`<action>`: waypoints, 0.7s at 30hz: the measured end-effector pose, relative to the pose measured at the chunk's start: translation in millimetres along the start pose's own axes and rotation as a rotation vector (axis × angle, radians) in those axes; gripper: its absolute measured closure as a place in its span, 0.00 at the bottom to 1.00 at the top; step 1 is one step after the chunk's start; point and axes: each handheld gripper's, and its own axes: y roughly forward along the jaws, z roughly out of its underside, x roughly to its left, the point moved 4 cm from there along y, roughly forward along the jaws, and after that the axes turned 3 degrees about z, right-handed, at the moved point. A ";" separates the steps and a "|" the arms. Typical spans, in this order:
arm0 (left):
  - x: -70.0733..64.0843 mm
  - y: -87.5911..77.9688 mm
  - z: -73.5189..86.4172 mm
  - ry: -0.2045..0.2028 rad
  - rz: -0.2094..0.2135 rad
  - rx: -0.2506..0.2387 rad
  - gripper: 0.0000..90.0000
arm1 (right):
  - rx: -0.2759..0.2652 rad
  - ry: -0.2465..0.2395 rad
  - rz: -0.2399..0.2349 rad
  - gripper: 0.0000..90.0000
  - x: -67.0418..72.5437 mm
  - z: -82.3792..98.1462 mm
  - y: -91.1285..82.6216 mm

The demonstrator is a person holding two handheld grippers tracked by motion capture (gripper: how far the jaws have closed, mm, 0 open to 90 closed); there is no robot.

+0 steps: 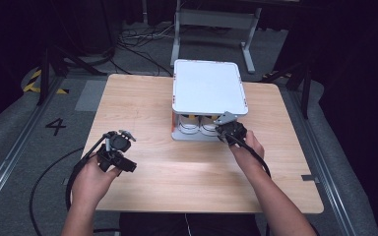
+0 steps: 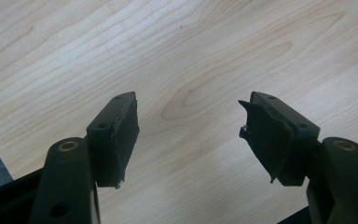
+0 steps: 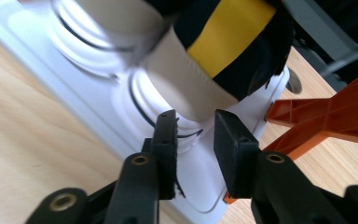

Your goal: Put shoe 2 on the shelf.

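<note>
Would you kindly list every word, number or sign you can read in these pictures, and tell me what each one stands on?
"4": a dark numeral on the grey floor left of the table, in the high view.
Yellow and black hazard stripes, with no text, lie on the floor farther back at the left.
The white rack and the yellow and black band on the cup in the right gripper view carry no readable lettering.

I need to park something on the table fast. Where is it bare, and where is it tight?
Bare wood runs along the near edge of the table between the left gripper and the right forearm, and across the left side beside the white rack. It is tight at the rack's front, where the right gripper reaches in.
</note>
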 end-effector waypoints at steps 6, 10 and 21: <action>-5.5 2.1 -15.1 0.040 0.018 -0.011 0.39 | -0.076 0.060 -0.111 0.62 -18.6 -1.7 -44.5; -13.5 0.3 -22.4 0.073 0.080 -0.046 0.39 | -0.086 0.079 -0.143 0.50 -36.3 4.4 -71.8; -12.8 -3.3 -38.0 0.106 0.102 -0.078 0.36 | -0.044 0.265 -0.154 0.18 -89.6 46.9 -116.0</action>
